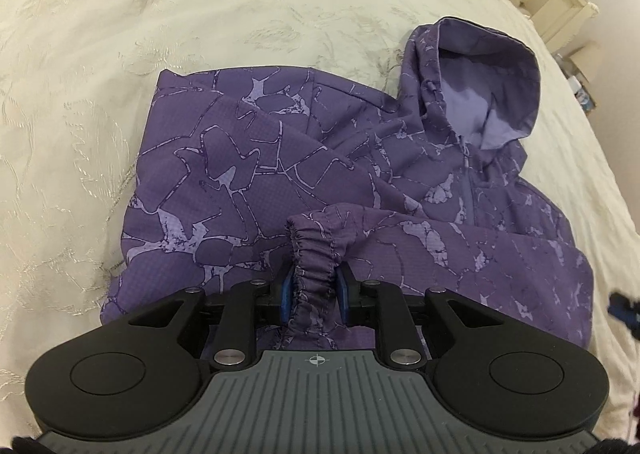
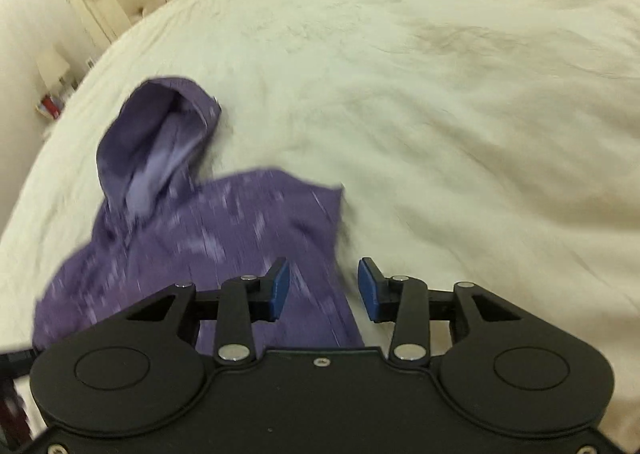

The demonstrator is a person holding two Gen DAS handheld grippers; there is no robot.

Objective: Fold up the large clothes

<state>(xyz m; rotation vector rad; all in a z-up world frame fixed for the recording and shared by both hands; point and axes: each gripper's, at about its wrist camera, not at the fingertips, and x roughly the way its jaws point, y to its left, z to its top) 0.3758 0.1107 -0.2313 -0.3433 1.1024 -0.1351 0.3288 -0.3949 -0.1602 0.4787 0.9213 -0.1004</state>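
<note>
Left wrist view: the elastic cuff (image 1: 316,254) of the purple hooded jacket (image 1: 320,157) on the bed (image 1: 120,33) is clamped in the left gripper (image 1: 314,286), the right gripper (image 2: 323,288) hovers with jaws apart, so a sleeve fold is judged in hand, the cuff next to be laid across the body.

Matt woven-looking purple jacket (image 1: 280,173); cream bedspread (image 1: 120,53) seemingly embroidered cloth.

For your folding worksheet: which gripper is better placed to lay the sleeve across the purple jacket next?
Left. The left gripper is shut on the elastic sleeve cuff above the jacket; the right gripper is open, holding nothing.
</note>
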